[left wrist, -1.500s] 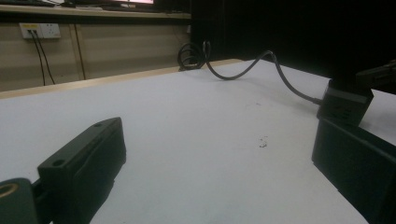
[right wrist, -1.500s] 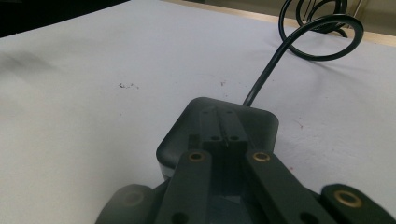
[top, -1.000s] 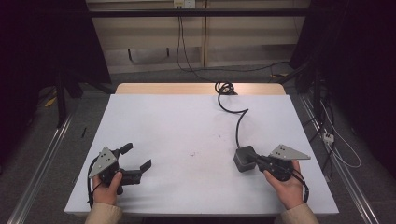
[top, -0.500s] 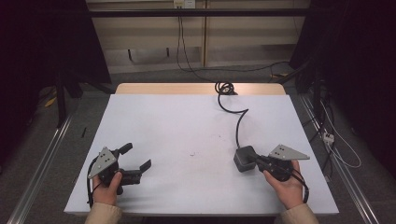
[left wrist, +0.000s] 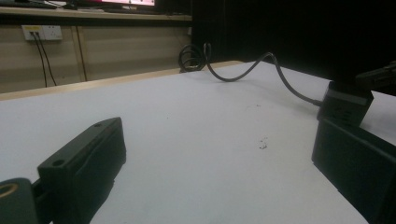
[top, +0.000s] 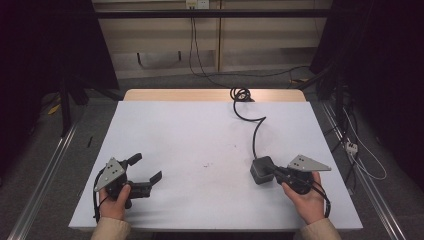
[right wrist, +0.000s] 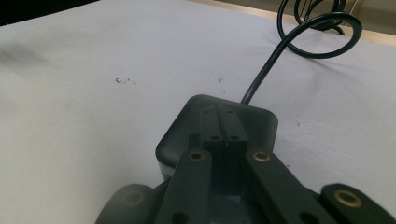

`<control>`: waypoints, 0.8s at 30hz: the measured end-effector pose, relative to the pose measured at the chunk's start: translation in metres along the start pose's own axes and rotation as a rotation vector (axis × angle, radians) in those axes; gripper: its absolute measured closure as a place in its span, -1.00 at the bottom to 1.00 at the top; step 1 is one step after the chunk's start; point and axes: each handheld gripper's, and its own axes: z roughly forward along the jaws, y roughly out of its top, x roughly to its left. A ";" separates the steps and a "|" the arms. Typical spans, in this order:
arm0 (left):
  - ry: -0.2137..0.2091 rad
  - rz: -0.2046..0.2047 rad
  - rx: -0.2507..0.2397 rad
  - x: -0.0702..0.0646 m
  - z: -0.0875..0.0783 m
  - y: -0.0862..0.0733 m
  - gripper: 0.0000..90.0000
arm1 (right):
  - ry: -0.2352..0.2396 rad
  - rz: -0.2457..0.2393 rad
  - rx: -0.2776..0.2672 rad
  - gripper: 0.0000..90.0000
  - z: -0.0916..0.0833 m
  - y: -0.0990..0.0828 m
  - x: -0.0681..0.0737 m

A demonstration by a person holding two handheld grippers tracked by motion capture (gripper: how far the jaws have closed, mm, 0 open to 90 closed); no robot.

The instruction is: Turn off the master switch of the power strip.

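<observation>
A dark grey power adapter [top: 261,170] [right wrist: 264,123] lies on the white table [top: 200,130] at the front right. Its black cable [top: 255,132] [right wrist: 266,74] curls away to a coil at the far edge. My right gripper [top: 273,173] [right wrist: 224,125] is shut, its closed fingertips lying over the adapter's top; nothing shows between them. My left gripper [top: 147,168] [left wrist: 219,163] stands open at the front left, low over bare table, holding nothing. In the left gripper view the adapter [left wrist: 345,105] and cable [left wrist: 243,74] sit across the table to the right.
A strip of wood [top: 210,95] edges the table's far side, where the cable coil [top: 241,93] lies. Metal rails [top: 45,175] run along both sides of the table. A wall socket [left wrist: 41,31] with leads is behind, and loose wires [top: 360,155] lie on the floor at right.
</observation>
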 end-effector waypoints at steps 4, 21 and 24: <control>-0.001 0.001 0.000 0.000 0.000 0.000 -0.94 | -0.005 -0.003 0.005 1.00 0.000 0.000 0.001; -0.001 0.001 0.001 0.000 0.000 0.000 -0.94 | 0.001 0.001 -0.002 1.00 0.000 -0.001 0.000; 0.000 0.000 0.004 0.001 0.000 0.000 -0.94 | -0.005 -0.009 -0.001 1.00 0.000 -0.001 0.001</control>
